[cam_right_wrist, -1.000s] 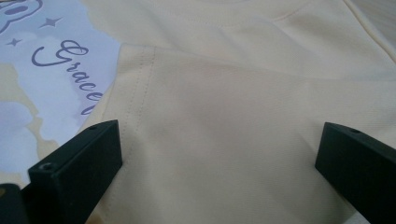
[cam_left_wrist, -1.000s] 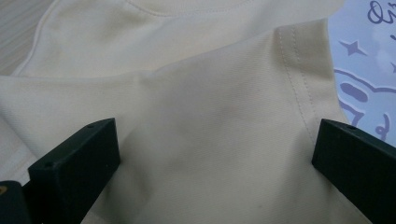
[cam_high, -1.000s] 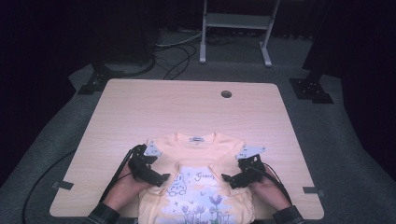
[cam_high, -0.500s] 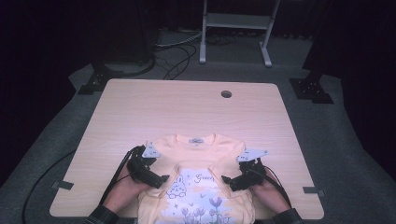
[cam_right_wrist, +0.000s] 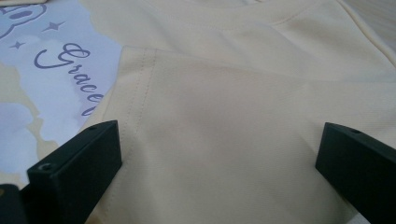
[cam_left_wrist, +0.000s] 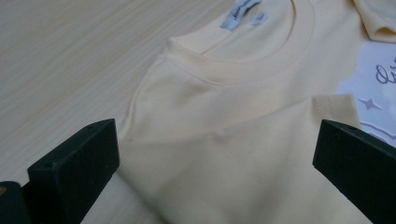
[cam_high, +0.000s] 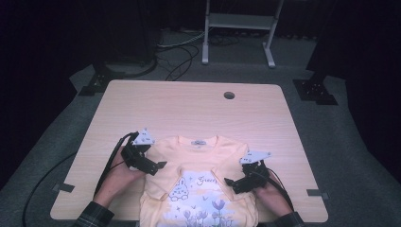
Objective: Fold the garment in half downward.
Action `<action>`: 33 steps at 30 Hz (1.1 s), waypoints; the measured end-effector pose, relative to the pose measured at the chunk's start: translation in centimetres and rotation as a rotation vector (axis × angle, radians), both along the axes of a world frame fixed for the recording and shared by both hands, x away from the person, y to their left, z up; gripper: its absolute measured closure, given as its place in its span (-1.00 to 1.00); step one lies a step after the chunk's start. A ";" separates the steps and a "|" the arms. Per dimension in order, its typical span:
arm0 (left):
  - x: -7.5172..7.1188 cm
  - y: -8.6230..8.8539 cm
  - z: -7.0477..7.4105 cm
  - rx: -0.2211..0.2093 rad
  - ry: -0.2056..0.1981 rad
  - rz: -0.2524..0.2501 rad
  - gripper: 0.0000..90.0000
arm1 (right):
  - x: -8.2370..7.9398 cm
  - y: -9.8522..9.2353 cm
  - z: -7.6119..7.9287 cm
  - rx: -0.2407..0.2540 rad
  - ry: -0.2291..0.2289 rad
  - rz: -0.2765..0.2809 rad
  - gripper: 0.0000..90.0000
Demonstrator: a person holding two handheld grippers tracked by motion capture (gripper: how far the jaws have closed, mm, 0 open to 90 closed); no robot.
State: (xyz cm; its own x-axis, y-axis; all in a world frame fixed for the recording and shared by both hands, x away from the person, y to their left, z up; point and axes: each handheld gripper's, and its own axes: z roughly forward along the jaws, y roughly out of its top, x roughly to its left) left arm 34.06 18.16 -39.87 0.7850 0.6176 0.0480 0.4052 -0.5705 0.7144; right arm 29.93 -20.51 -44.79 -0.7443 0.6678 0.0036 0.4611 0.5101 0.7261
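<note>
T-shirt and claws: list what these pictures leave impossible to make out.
- T-shirt hem: cut off by the bottom edge of the high view.
- Neck label wording: too small and blurred in the left gripper view.
- Printed word: its end hidden under the folded sleeve in the right gripper view.

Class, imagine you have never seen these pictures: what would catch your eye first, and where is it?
First the pale yellow T-shirt with its rabbit print, lying at the near edge of the wooden table, both sleeves folded in over the chest. Then the left claw and right claw, both open, one over each folded sleeve.
</note>
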 end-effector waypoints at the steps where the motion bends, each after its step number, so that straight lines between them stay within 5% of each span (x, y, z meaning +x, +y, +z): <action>1: 0.3 0.2 0.1 -0.001 -0.002 -0.005 -1.00 | 0.0 0.0 0.0 0.000 0.000 0.000 -1.00; 10: 3.4 1.9 0.6 0.003 0.002 -0.029 -1.00 | 0.0 0.0 0.0 0.000 0.000 0.000 -1.00; 16: 5.7 3.2 0.2 0.015 0.019 0.028 -1.00 | 0.0 0.0 0.0 0.001 0.001 -0.001 -1.00; 25: 6.8 4.5 -1.3 -0.004 0.054 0.059 -1.00 | 0.0 0.0 0.0 0.000 0.001 0.001 -1.00; 33: 7.5 4.1 -2.9 0.041 0.078 0.063 -1.00 | 0.0 0.0 0.0 0.000 0.001 0.003 -1.00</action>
